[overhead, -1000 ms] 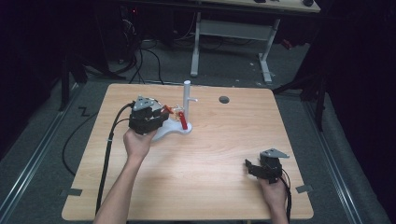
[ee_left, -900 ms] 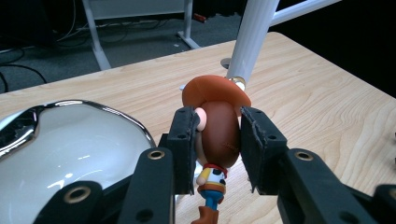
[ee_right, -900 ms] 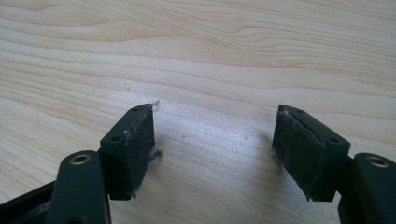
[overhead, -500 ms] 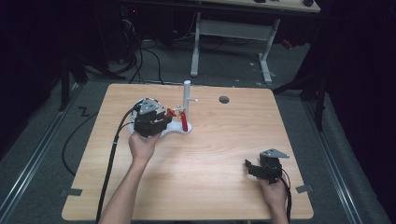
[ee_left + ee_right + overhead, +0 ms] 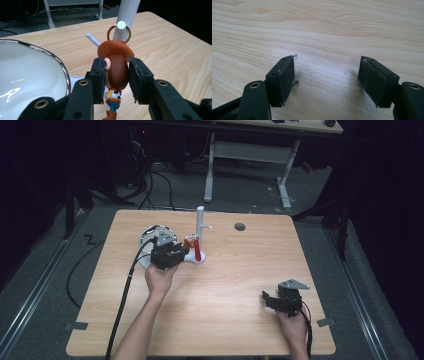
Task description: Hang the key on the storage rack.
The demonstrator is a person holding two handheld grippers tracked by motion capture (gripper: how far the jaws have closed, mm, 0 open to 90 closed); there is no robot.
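Gripping a small cowboy figurine (image 5: 116,72) by its head, the left gripper (image 5: 116,80) has both pads pressed against the toy's sides, the brown hat brim sitting just above the jaws. A metal ring (image 5: 119,33) on top of the hat is looped over a short white peg (image 5: 121,25) that juts from an upright white post (image 5: 128,11), so the toy hangs at the stand while clamped. A thin white rod (image 5: 93,40) slants behind the hat.

Close on the near side in the left gripper view curves a shiny, chrome-rimmed white bowl (image 5: 27,75), crowding the space beside the jaws; the stand's pale base (image 5: 192,261) touches the bowl's edge. Seen from the high view, the left gripper (image 5: 167,254) sits between the bowl (image 5: 150,232) and the post (image 5: 200,225), with a red piece (image 5: 197,251) hanging beside the post.

A dark round hole (image 5: 240,226) marks the wooden table (image 5: 225,295) behind the stand. Well apart, near the table's front right corner, the right gripper (image 5: 270,300) rests low over bare wood, its jaws spread wide with nothing between them (image 5: 327,82). Cables, a rail and a desk frame lie on the dim floor beyond.
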